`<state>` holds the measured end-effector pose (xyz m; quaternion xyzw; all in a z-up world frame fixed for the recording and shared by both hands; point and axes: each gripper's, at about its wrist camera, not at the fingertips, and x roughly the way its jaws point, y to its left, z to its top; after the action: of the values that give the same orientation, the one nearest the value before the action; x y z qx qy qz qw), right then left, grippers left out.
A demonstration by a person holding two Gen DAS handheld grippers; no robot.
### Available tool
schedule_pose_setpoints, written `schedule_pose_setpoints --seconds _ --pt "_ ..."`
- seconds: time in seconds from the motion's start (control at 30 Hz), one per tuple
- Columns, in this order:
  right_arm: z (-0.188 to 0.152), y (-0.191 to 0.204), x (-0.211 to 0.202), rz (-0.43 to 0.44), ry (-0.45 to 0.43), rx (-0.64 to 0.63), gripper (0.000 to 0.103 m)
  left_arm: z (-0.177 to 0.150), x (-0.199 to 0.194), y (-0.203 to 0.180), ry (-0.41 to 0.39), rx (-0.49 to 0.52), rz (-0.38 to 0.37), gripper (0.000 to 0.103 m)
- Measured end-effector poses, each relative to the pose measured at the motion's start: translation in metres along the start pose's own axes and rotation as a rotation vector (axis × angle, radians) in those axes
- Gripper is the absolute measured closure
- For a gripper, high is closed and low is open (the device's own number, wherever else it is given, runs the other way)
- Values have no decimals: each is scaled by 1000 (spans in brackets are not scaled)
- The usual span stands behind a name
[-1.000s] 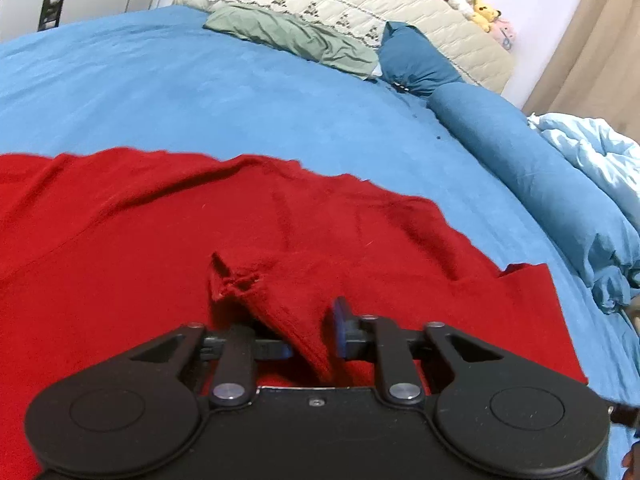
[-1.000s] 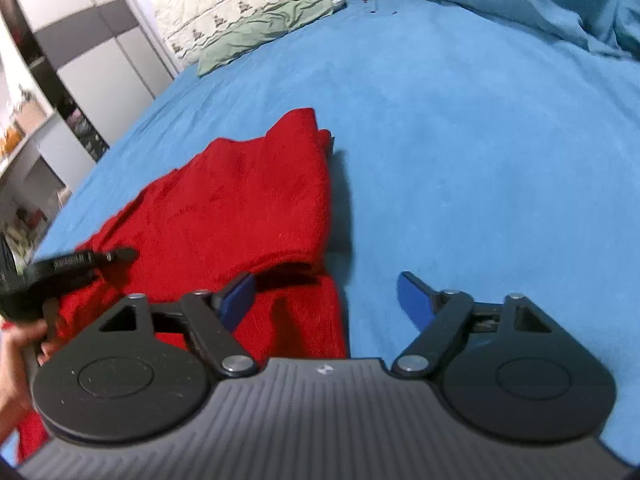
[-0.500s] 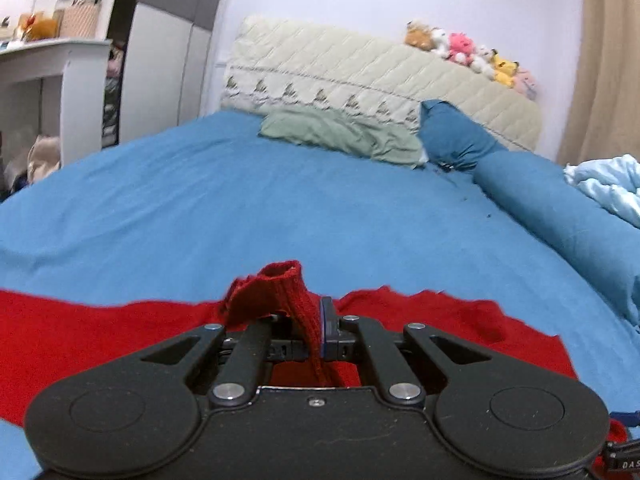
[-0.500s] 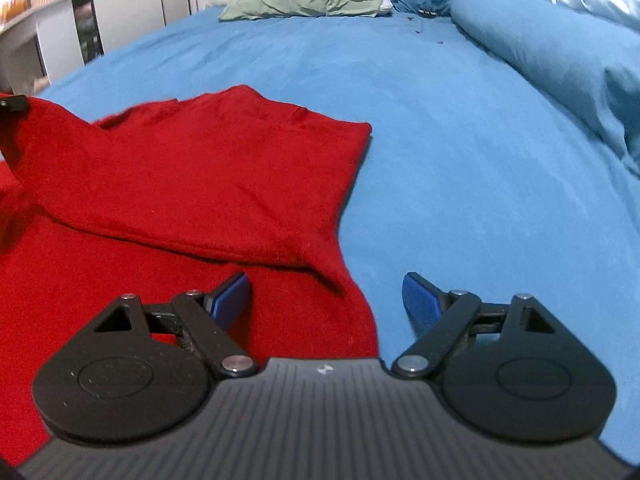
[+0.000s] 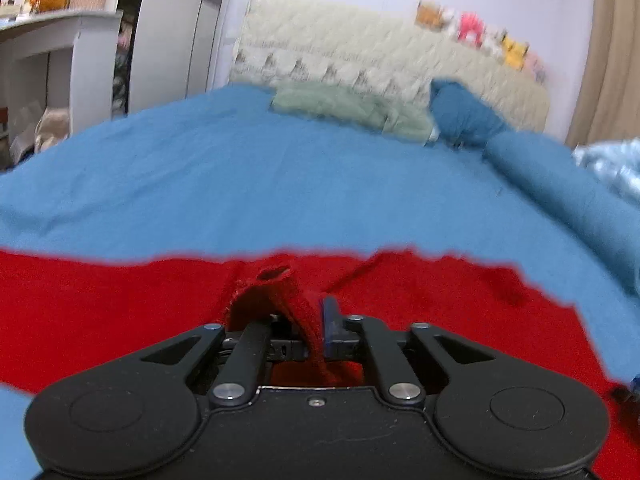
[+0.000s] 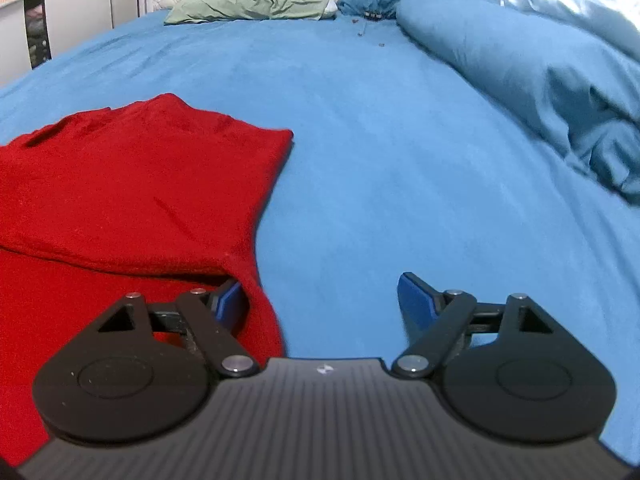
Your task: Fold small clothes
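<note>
Here the red garment [image 6: 132, 196] lies spread on the blue bed [image 6: 380, 152], one part folded over. The left tool [image 5: 316, 320] is clamped on a raised pinch of it. The right tool [image 6: 320, 300] gapes wide at its right edge, holding nothing.

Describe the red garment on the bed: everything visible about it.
The red garment looks like a soft, fuzzy knit, solid red with no print. It lies spread on the blue bedsheet, with one part folded over the rest, leaving a shadowed fold line. The left gripper is shut on a bunched-up pinch of its fabric. The right gripper is open at its near edge, one blue finger against the cloth.
</note>
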<state>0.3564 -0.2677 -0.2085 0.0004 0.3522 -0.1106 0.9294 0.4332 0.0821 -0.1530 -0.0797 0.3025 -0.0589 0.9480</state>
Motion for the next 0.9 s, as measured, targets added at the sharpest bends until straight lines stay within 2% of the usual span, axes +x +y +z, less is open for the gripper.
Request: schedule_pose_setpoints --seconds 0.1,0.17,0.3,0.37,0.43,0.53,0.6,0.67,0.7,0.73,0.83,0.9 --pt "-1 -7 -3 18 8 2 8 -17 6 14 90 20 22 82" --pt "1 -9 -4 29 13 -13 8 -25 0 21 112 34 55 56" --pt "6 -10 -15 74 9 -57 7 -25 -23 31 109 59 55 47" --pt "12 -7 -25 124 -20 -60 6 -18 -32 31 64 72 73 31" --pt "19 0 -33 182 -58 -47 4 -7 -33 29 24 75 69 31" --pt "34 19 -25 253 -67 -4 4 6 -14 25 32 66 55 31" --pt "42 35 -15 285 -71 24 4 11 10 23 97 69 70 39" --pt "48 48 -5 298 -69 40 4 9 25 23 160 70 80 97" --pt "49 54 0 307 -60 45 4 7 28 23 163 71 78 97" --pt "48 58 3 314 -56 48 4 7 25 21 133 79 87 97" --pt "51 72 12 318 -56 28 4 9 9 11 -1 116 111 97" --pt "49 79 16 314 -85 7 4 9 5 6 -65 134 140 92"
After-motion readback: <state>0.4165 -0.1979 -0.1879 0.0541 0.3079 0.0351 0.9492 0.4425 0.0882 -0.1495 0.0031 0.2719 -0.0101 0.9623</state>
